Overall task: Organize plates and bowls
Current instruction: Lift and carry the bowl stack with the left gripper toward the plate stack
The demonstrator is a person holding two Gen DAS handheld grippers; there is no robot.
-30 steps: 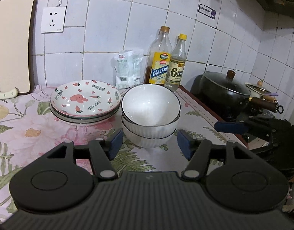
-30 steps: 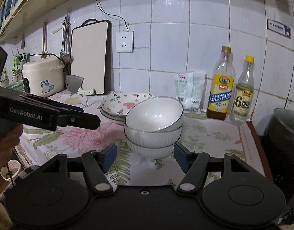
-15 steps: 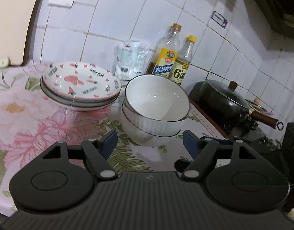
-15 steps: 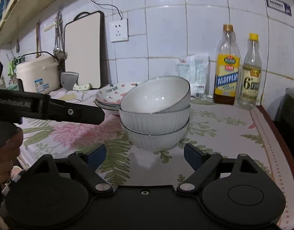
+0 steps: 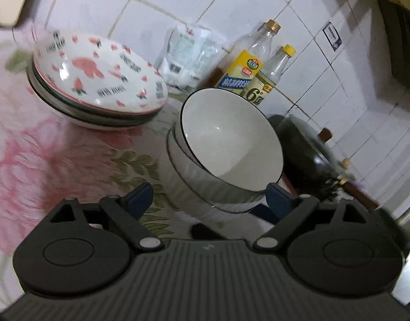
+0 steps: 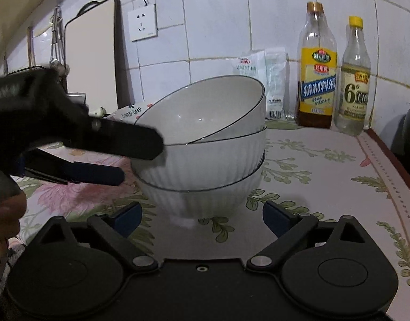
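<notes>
**Both grippers wide at the bowl stack**

Left wrist view, tilted and motion-blurred. Left gripper point(image 5: 209, 200) low centre, jaws apart and just been opening; nothing pressed between the pads. Stack of white ribbed bowls point(image 5: 218, 160) sits centre frame, just past the fingertips; top bowl point(image 5: 231, 139) tipped in the one below, dark rim line visible. Right pad lies close against the stack's lower right edge; contact cannot be told. Stack of patterned plates point(image 5: 98, 80) upper left, near the bowls but apart, on the floral cloth point(image 5: 57, 165).

Right wrist view. Right gripper point(image 6: 202, 218) bottom centre, jaws spread, also just been opening, empty. Bowls centre frame, directly beyond the gap; none between the pads. The left gripper enters from the left edge, its upper finger tip at the rim of the middle bowl, lower finger beside the stack wall.

Background: two bottles point(image 6: 318, 75) at right by the tiled wall, cutting board point(image 6: 91, 56) upper left, dark pot point(image 5: 306, 149) right of the bowls.
</notes>
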